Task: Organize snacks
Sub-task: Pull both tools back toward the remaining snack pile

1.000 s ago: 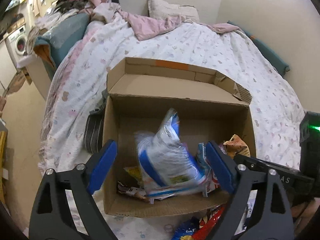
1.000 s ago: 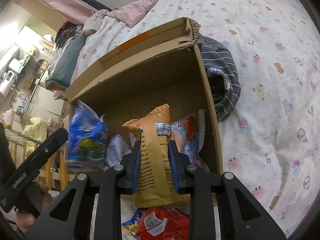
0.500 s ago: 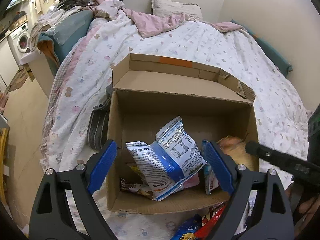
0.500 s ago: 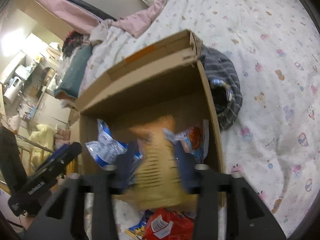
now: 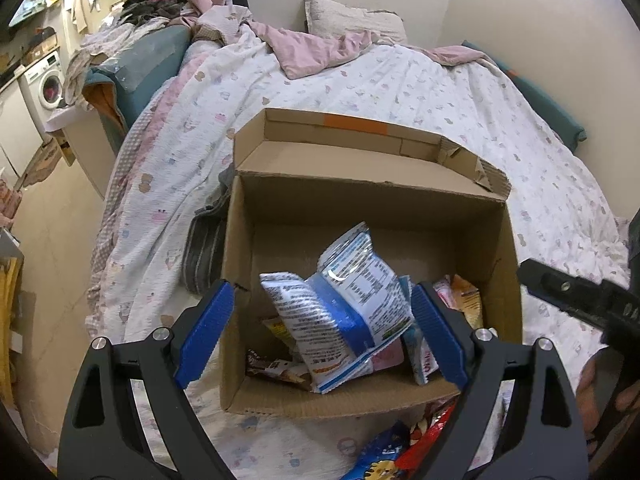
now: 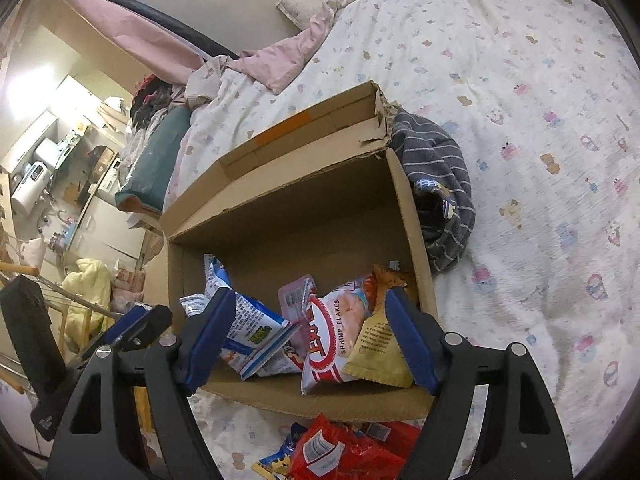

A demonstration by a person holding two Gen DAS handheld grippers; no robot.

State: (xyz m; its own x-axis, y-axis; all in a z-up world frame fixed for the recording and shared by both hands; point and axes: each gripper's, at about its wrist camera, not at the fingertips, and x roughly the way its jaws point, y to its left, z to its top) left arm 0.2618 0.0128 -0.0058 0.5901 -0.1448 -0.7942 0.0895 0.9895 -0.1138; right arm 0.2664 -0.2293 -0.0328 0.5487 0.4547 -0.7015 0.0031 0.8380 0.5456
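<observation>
Matt corrugated cardboard box holds glossy crinkled plastic snack packets on soft cotton bedspread.

Soft, even indoor light fills the room; a bright glare burns out the upper left of the right wrist view. Both frames are sharp, strongly fisheye-bent, with dark vignetted corners.

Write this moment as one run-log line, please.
left tool: open, empty | right tool: jaws just opening, tan packet dropped in box | red packets outside
</observation>
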